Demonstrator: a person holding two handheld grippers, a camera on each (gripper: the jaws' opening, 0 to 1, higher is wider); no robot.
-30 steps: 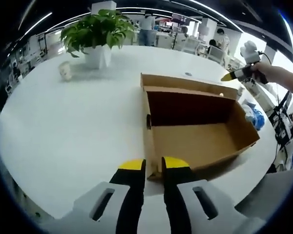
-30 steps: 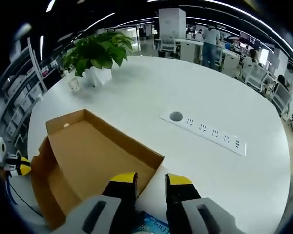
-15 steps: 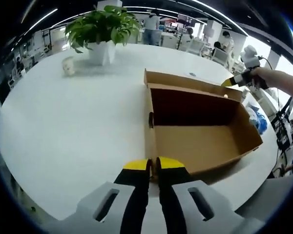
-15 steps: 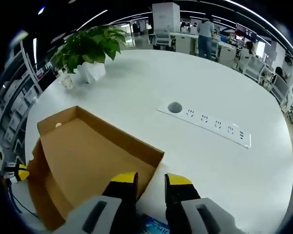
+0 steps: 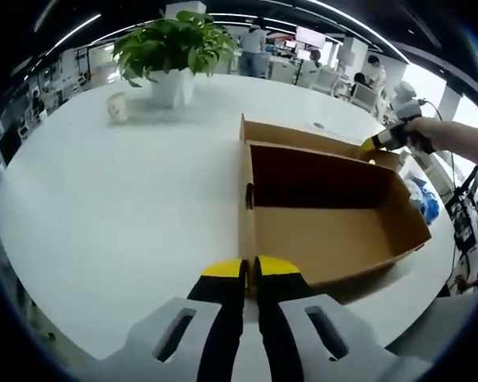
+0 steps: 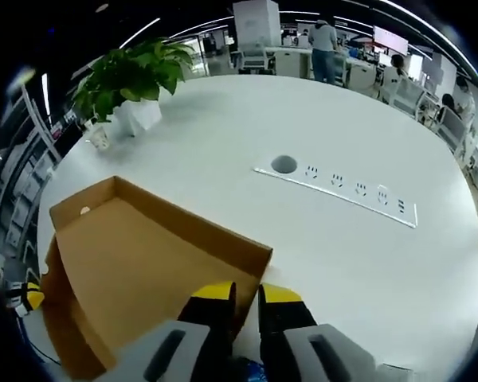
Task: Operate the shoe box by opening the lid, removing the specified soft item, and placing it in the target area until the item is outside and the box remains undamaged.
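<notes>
The shoe box lies open on the white table, its lid folded back flat beside it, and we see bare brown cardboard inside. In the left gripper view our left gripper sits at the near wall of the box with its 2 yellow-tipped jaws almost touching, nothing between them. The right gripper comes in at the far right corner of the box, held by a hand.

In the right gripper view the right gripper has its jaws drawn narrow right at the corner edge of the box; we cannot tell whether cardboard is pinched between them. A blue soft item lies on the table just outside the box's right end, and a bit of blue shows under our right jaws.

Around the box we see a potted plant in a white pot, a small cup near it, and a white power strip with a round cable hole set in the table well apart from the box. People and desks stand in the background.
</notes>
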